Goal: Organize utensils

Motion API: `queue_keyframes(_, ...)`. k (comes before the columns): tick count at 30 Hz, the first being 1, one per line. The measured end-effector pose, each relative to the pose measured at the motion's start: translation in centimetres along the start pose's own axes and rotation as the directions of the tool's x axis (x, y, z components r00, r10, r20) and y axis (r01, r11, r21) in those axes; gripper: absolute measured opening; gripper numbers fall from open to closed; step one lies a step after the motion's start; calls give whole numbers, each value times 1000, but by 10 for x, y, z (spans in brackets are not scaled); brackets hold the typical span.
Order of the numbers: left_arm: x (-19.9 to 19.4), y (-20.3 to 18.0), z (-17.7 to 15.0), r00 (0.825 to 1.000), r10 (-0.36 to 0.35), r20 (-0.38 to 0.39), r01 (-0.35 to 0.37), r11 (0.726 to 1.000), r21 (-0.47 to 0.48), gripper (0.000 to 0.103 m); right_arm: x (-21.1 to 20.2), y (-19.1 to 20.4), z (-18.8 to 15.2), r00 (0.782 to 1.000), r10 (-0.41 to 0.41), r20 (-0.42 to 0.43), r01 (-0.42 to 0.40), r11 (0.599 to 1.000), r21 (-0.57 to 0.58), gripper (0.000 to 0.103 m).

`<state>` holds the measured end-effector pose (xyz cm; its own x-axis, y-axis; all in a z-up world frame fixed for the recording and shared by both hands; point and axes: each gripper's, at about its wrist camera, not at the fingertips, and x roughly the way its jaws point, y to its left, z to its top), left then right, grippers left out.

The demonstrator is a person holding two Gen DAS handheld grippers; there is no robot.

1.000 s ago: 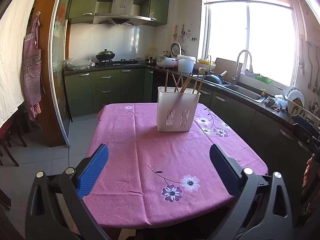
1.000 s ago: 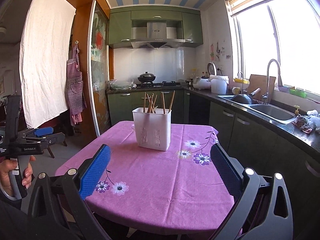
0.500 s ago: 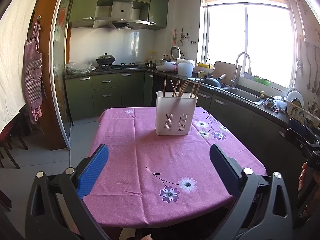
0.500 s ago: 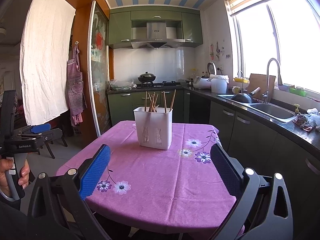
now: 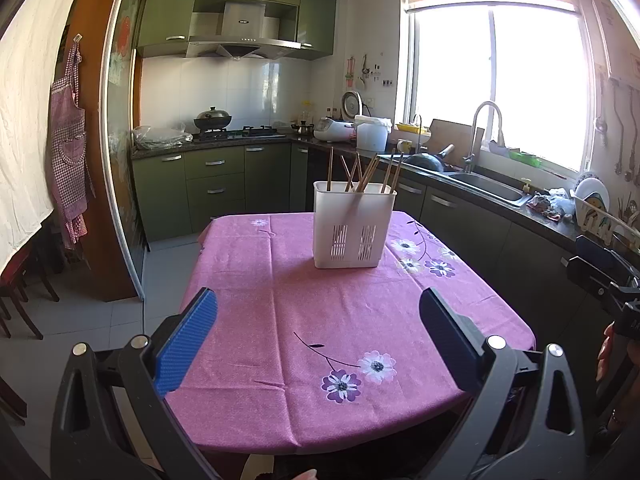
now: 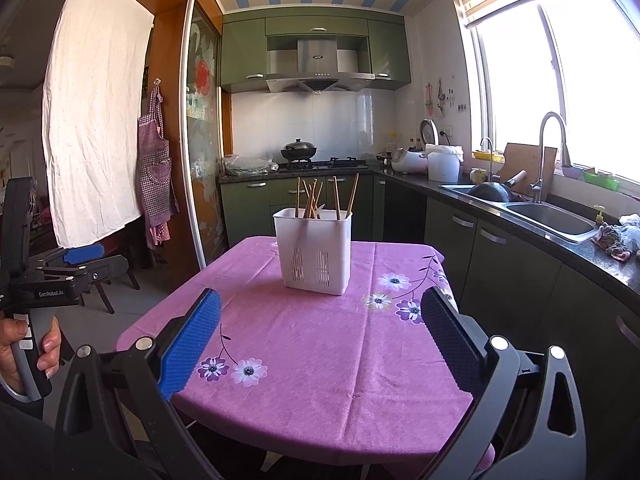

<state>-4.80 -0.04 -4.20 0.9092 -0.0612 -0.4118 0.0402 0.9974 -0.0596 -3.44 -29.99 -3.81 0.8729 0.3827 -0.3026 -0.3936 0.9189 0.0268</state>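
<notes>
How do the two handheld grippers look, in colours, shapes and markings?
The left gripper and the right gripper match: black angular frames with triangular cut-outs and silver round bolts. Each has one blue textured pad and one dark textured pad. Seen from the right camera, the left gripper's body carries white "GenRobot.AI" lettering, above a grey handle gripped by a bare hand.

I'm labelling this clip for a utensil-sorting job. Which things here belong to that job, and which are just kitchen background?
Belongs to the job:
- white slotted plastic utensil holder on the pink flowered tablecloth
- wooden chopsticks standing in it
- left gripper and right gripper, both open and empty

Just lying about:
- black lidded wok on the stove
- white rice cooker
- steel sink
- checked apron
</notes>
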Motion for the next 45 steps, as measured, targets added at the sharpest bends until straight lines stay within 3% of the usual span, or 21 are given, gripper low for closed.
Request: queue_keyframes(45,1,-2,-2,1000,2,-9,-2,1000,19,96,10,2,-6,1000,9,-18,-9,1000,3,98)
